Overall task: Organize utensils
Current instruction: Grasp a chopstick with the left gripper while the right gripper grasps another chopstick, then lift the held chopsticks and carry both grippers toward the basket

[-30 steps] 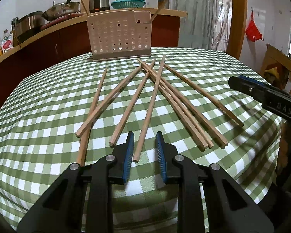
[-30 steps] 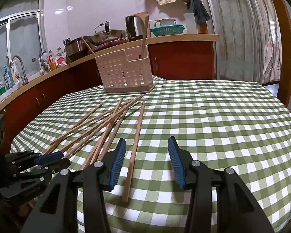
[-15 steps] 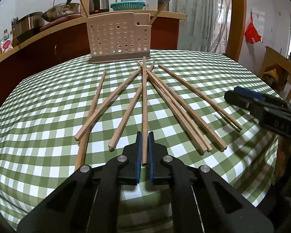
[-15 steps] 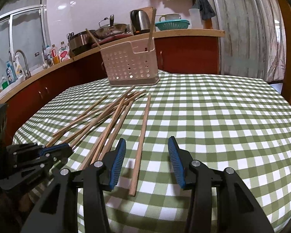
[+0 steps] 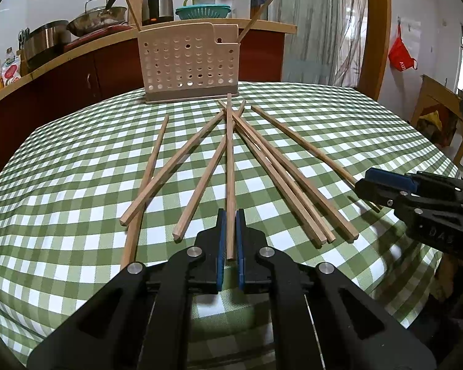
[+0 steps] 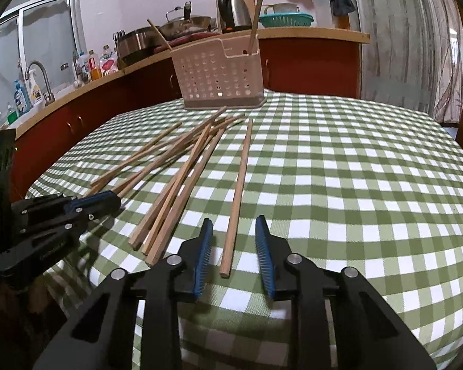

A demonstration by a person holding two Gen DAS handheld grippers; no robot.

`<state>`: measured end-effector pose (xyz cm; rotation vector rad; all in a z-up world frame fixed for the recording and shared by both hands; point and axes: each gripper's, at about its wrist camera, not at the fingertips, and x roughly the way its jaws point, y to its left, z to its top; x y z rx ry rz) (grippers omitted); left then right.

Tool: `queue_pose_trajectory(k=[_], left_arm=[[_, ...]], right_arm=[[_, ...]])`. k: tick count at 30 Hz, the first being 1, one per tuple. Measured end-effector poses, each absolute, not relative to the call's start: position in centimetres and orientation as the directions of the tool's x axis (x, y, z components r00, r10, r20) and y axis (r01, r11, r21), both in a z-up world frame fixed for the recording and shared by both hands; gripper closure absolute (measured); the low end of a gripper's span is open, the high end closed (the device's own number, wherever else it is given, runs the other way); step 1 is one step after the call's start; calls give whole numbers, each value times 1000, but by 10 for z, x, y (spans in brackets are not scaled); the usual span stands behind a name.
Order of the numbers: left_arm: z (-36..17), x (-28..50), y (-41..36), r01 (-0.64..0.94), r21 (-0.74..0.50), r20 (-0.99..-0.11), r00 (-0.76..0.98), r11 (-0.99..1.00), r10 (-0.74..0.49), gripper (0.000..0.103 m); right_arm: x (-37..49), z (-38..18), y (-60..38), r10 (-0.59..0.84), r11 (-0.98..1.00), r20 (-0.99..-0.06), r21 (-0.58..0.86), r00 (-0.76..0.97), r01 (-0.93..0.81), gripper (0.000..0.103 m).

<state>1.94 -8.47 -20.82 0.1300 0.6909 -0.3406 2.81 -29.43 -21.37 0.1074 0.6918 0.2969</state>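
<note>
Left gripper [image 5: 229, 234] is clamped tight on the near end of one chopstick [image 5: 229, 166], the rest of it lying on the checked table [image 5: 77, 166] among the others. Right gripper [image 6: 234, 246] has been closing, jaws not touching the lone chopstick [image 6: 238, 191] between them. Perforated holder [image 5: 188, 64] stands at the far edge.

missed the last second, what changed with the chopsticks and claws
The left claw shut on one chopstick and swung it straight. The right claw has been closing around the lone chopstick, pads not touching. The other chopsticks and the holder stayed put.
</note>
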Motion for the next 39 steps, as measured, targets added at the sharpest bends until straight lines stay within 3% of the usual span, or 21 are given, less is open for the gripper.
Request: queue_pose_trajectory(k=[4, 6, 30, 39], left_arm=[[-207, 19, -85, 351, 6, -643, 718, 936, -265, 96], [-208, 19, -85, 351, 7, -643, 719, 936, -265, 96], [-151, 10, -70, 307, 22, -508, 823, 951, -254, 96], [-171, 18, -73, 312, 14, -572, 782, 950, -248, 96]], right_arm=[[28, -215, -295, 303, 953, -624, 195, 720, -232, 93], [28, -215, -297, 298, 955, -627, 199, 720, -222, 95], [15, -161, -317, 220, 975, -498, 145, 839, -169, 96], [16, -164, -310, 231, 973, -508, 138, 830, -186, 96]])
